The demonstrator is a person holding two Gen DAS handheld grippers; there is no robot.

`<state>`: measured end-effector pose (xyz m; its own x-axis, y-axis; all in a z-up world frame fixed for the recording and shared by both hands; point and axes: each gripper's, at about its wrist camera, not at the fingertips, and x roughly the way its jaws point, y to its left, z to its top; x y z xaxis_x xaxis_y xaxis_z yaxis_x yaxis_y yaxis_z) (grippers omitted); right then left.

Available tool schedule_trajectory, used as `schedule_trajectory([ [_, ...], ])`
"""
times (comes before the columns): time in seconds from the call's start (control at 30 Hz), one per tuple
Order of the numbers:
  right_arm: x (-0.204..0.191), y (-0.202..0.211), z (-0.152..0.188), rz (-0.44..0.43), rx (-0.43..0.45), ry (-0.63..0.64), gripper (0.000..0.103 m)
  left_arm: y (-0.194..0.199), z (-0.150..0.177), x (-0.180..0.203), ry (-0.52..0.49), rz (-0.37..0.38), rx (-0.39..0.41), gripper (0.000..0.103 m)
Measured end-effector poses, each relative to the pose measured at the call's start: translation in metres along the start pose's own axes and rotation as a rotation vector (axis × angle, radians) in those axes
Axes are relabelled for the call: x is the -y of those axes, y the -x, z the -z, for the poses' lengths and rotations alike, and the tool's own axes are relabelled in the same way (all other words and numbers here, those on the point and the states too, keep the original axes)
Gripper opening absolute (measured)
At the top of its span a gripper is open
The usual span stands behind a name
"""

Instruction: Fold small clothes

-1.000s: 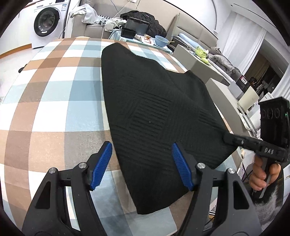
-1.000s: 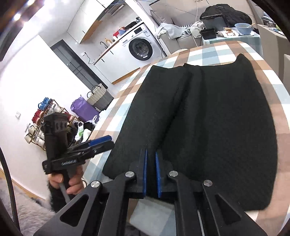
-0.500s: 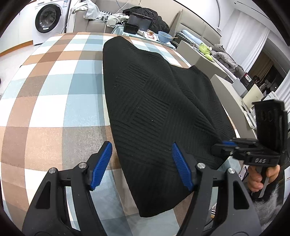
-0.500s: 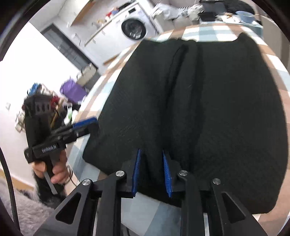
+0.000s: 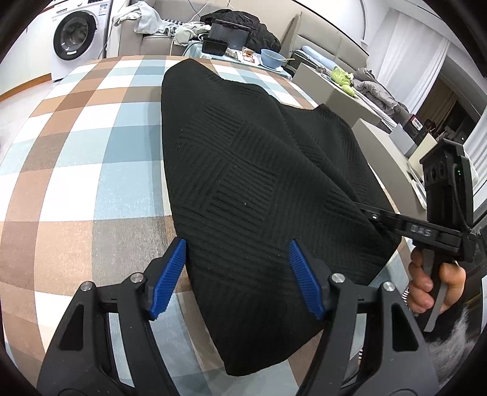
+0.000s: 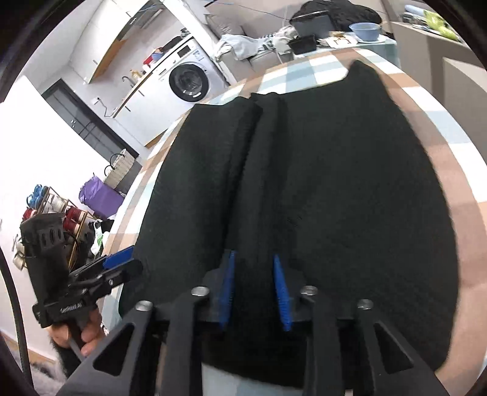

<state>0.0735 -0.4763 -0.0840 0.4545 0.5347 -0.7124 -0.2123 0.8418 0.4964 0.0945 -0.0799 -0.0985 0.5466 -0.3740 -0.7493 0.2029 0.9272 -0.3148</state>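
Observation:
A black knitted garment lies spread on the checked table, with a raised fold running lengthwise; it also shows in the right wrist view. My left gripper is open, its blue pads straddling the garment's near left edge. My right gripper is open over the garment's near edge, with cloth between its fingers. In the left wrist view the right gripper reaches into the garment's right edge. In the right wrist view the left gripper sits off the garment's left corner.
A washing machine and a sofa with clothes stand beyond the table. A side table holds a blue bowl and black trays. Grey cabinets stand to the right. Shelves and a purple bag stand on the left.
My right gripper has opened from shut and pushed forward onto the garment's edge. My left gripper has stayed open and moved a little forward along the left edge.

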Motion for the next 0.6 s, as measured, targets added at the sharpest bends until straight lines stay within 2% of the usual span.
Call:
schedule_trajectory([
  [0.03, -0.006, 0.001, -0.001, -0.001, 0.007, 0.015, 0.005, 0.001, -0.001, -0.001, 0.003, 0.002, 0.003, 0.066],
  [0.13, -0.019, 0.029, 0.0, -0.076, 0.093, 0.051, 0.004, 0.008, -0.003, -0.002, 0.003, -0.001, 0.022, 0.066],
  [0.23, -0.018, 0.048, 0.003, -0.026, 0.13, 0.037, 0.004, 0.009, -0.003, -0.005, 0.007, 0.006, 0.022, 0.068],
  [0.3, -0.006, 0.043, 0.008, 0.063, 0.086, 0.025, 0.004, 0.004, -0.003, -0.006, 0.01, 0.017, 0.009, 0.068],
  [0.37, 0.007, 0.026, 0.011, 0.123, 0.008, -0.001, 0.005, -0.001, -0.002, -0.004, 0.005, 0.01, -0.007, 0.068],
  [0.4, 0.012, 0.022, 0.012, 0.149, -0.008, -0.021, 0.006, -0.003, -0.001, -0.003, 0.0, 0.009, -0.013, 0.068],
  [0.47, 0.02, 0.033, 0.012, 0.134, 0.039, -0.064, 0.013, -0.002, 0.001, 0.002, -0.025, 0.009, -0.018, 0.068],
  [0.5, 0.02, 0.039, 0.011, 0.135, 0.061, -0.076, 0.023, -0.002, 0.002, 0.004, -0.034, 0.01, -0.018, 0.068],
  [0.53, 0.021, 0.046, 0.01, 0.126, 0.093, -0.09, 0.028, -0.002, 0.003, 0.007, -0.045, 0.008, -0.018, 0.068],
  [0.6, 0.014, 0.052, 0.005, 0.078, 0.115, -0.096, 0.028, -0.003, 0.006, 0.009, -0.061, 0.003, -0.018, 0.068],
])
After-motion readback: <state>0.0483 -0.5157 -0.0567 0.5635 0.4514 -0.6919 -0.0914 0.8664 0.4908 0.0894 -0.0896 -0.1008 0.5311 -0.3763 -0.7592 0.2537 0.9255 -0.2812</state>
